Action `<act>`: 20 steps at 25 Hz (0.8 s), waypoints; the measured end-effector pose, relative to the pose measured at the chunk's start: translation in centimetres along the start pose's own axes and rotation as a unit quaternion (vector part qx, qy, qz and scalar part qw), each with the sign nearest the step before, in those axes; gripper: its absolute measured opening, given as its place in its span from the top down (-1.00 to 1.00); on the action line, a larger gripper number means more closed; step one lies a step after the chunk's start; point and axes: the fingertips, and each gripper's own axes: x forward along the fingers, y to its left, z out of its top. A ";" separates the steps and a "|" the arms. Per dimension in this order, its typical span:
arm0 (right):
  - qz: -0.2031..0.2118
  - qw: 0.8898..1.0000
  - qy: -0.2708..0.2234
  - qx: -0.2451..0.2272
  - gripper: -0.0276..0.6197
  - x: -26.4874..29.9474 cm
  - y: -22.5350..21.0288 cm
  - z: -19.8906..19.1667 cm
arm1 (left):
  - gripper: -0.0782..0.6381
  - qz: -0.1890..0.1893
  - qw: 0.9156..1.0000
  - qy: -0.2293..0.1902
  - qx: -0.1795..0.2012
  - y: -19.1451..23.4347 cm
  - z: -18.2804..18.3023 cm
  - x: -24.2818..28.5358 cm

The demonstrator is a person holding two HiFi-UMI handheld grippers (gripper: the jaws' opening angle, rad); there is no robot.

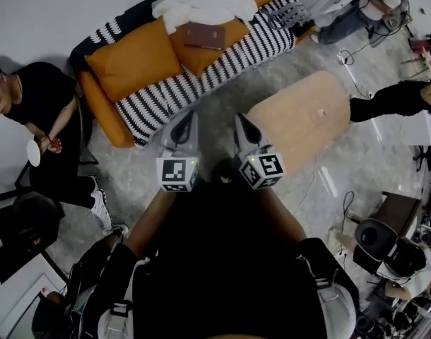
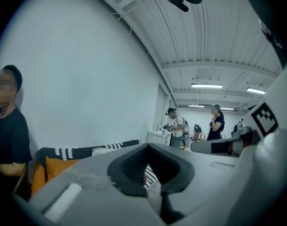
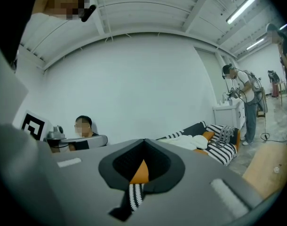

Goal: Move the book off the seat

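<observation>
The book lies flat on an orange cushion on the sofa, about midway along the seat. It is closed, with its dark reddish cover up. A crumpled white blanket is heaped just behind it against the sofa's back, touching or nearly touching its far edge. A black-and-white striped throw covers the seat in front of it, and a larger orange cushion sits beside it. The book's near edge looks free of the blanket, so that is likely the easiest side to take it from.

Both tools are held side by side short of the sofa's front edge, aimed roughly level at the seat, which reads as an approach not yet completed. The left gripper has its fingers closed together at the tips with nothing between them. Only a sliver of striped throw shows through the gap behind the pads. The right gripper is the same: its fingers are pressed shut and empty, with orange cushion and stripes visible beyond them. Neither touches the sofa or the book, and either would need to spread its fingers before it could take the cover.

A wooden worktop stands just off the sofa's front. A seated person in black is at the sofa's end.
</observation>
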 end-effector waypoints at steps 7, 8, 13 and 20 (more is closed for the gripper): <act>0.000 1.000 0.003 0.003 0.90 2.1 -0.9 0.2 | 0.76 0.004 1.000 -0.003 -0.006 0.8 0.2 2.0; -0.001 1.000 0.002 0.007 0.90 2.6 -1.3 0.2 | 0.76 0.004 1.000 -0.003 -0.005 0.9 0.2 2.5; 0.002 1.000 0.000 0.018 0.90 5.6 -4.1 0.8 | 0.76 0.006 1.000 0.004 0.005 1.4 0.4 5.9; 0.011 0.999 0.007 0.033 0.90 10.0 -8.5 2.0 | 0.76 0.012 1.000 0.008 0.010 1.9 0.9 12.1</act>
